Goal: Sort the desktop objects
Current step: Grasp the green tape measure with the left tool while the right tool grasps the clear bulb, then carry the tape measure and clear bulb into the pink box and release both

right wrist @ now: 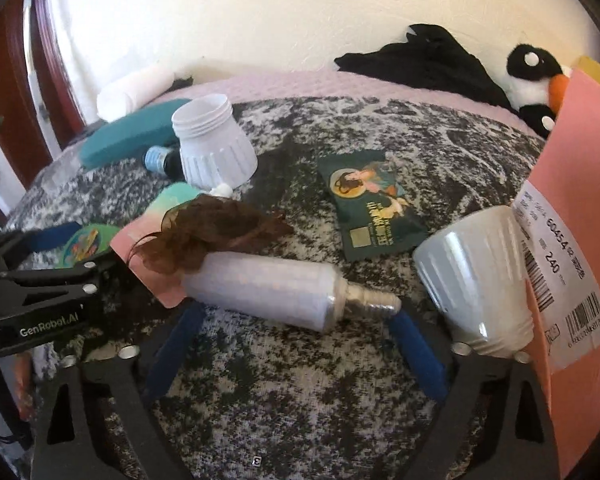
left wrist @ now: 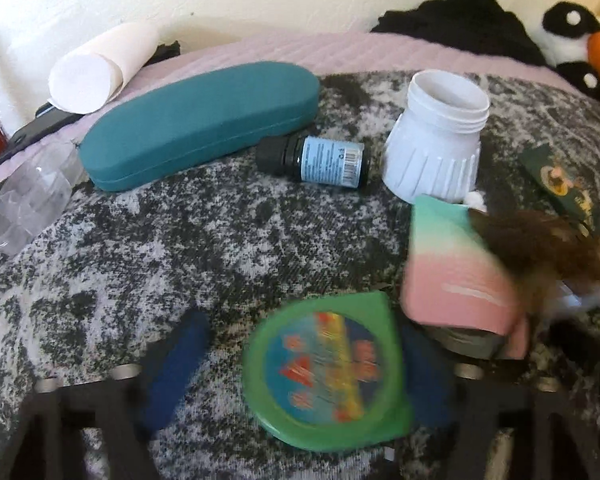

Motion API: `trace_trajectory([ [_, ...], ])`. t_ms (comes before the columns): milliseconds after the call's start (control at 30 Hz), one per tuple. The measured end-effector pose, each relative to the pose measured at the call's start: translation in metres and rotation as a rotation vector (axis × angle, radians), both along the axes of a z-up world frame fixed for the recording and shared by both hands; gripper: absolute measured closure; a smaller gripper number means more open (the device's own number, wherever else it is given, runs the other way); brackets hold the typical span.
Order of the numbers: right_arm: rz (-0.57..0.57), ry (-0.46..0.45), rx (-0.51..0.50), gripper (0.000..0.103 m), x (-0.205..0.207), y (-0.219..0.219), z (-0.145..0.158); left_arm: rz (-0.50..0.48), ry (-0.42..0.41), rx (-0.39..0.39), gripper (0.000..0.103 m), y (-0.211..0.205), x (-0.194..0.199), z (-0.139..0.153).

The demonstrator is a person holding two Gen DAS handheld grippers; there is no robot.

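Tongs were poised, both pairs spread. Left tongs (left wrist: 296, 364) bracketed the green lid (left wrist: 326, 374) on the blanket (left wrist: 228, 240), pads apparently clear; right tongs (right wrist: 296, 344) straddled the tube (right wrist: 268, 290), not touching. Likely pickup step; next, pinch squarely before lifting.

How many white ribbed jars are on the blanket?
2: one open-mouthed white ribbed jar upright beside the teal glasses case; another tipped over against the pink mailer. Others may be hidden.
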State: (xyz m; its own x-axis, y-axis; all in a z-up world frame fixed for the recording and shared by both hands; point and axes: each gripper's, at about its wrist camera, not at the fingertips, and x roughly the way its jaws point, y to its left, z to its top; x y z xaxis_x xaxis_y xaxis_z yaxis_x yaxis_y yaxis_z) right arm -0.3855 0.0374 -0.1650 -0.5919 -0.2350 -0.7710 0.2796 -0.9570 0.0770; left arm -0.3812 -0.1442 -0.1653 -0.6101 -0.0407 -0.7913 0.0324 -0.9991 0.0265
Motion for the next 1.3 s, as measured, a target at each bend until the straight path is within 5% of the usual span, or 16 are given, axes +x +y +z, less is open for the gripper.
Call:
trace_trajectory([
  [33, 0.005, 0.002, -0.011, 0.057, 0.0, 0.002, 0.002, 0.001, -0.001, 0.001, 0.046, -0.001, 0.002, 0.001],
  [67, 0.012, -0.001, -0.026, 0.09, -0.001, 0.003, 0.003, 0.001, -0.003, 0.002, 0.046, -0.002, 0.004, 0.002],
  [100, 0.015, -0.008, -0.045, 0.103, -0.001, 0.006, 0.005, 0.002, -0.005, 0.002, 0.046, -0.003, 0.007, 0.002],
  [233, 0.025, -0.027, -0.06, 0.103, 0.001, 0.008, 0.007, 0.0, -0.015, -0.003, 0.046, -0.006, 0.018, 0.004],
  [267, 0.027, -0.032, -0.063, 0.101, 0.001, 0.009, 0.008, 0.003, -0.016, -0.001, 0.046, -0.007, 0.02, 0.004],
  [333, 0.01, -0.033, -0.049, 0.074, 0.0, 0.012, 0.01, 0.007, -0.01, 0.005, 0.045, -0.01, 0.025, 0.003],
  [367, -0.002, -0.037, -0.041, 0.043, -0.004, 0.014, 0.011, 0.003, -0.001, 0.002, 0.045, -0.01, 0.027, 0.002],
  [400, -0.019, -0.059, -0.09, 0.028, -0.01, 0.018, 0.013, -0.001, 0.011, -0.006, 0.045, -0.01, 0.029, 0.0],
  [567, -0.143, -0.317, -0.711, 0.026, -0.047, 0.047, -0.002, -0.005, 0.04, 0.024, 0.045, -0.015, 0.031, -0.002],
  [600, -0.176, -0.358, -0.756, 0.026, -0.053, 0.044, -0.008, -0.005, 0.042, 0.03, 0.045, -0.015, 0.031, -0.003],
  [700, -0.199, -0.316, -0.584, 0.036, -0.063, 0.015, -0.002, -0.006, 0.044, 0.021, 0.045, -0.014, 0.03, -0.003],
  [733, -0.195, -0.278, -0.472, 0.044, -0.064, 0.002, 0.002, -0.006, 0.045, 0.018, 0.045, -0.014, 0.03, -0.003],
  [767, -0.191, -0.248, -0.383, 0.07, -0.064, -0.008, 0.005, -0.006, 0.046, 0.019, 0.045, -0.014, 0.03, -0.003],
  [800, -0.188, -0.237, -0.352, 0.074, -0.062, -0.012, 0.006, -0.006, 0.047, 0.02, 0.045, -0.014, 0.03, -0.003],
  [1067, -0.148, -0.194, -0.341, 0.074, 0.03, 0.007, 0.036, 0.013, 0.031, -0.003, 0.046, -0.008, 0.062, 0.006],
  [1300, -0.144, -0.138, -0.357, 0.074, 0.167, 0.033, 0.071, 0.015, 0.006, 0.038, 0.046, -0.004, 0.169, 0.029],
])
